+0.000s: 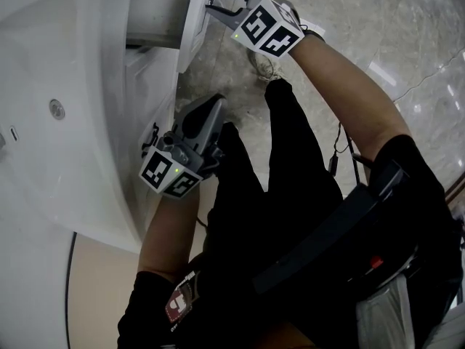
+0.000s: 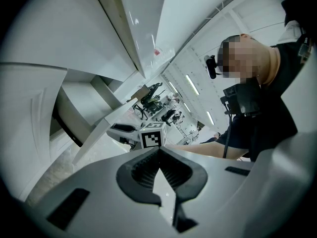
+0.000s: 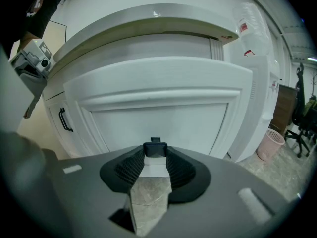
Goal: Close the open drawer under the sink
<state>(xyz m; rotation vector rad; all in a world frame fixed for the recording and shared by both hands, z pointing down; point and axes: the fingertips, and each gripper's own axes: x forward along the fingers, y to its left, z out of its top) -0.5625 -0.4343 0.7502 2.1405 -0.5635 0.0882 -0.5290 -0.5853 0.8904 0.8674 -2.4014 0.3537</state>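
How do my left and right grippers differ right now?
The right gripper is up at the open drawer, jaws wide, clamped on its dark handle. The left gripper hangs nearer the body beside the cabinet, jaws together, empty. Both carry marker cubes.

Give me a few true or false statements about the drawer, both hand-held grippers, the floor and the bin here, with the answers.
1. The drawer is pushed fully shut. False: it stands out from the cabinet.
2. The left hand-held gripper has its jaws together with nothing between them. True.
3. The right hand-held gripper has the drawer handle between its jaws. True.
4. The floor is carpeted. False: it is glossy, stone-patterned tile.
5. The bin beside the cabinet is blue. False: it is pink.
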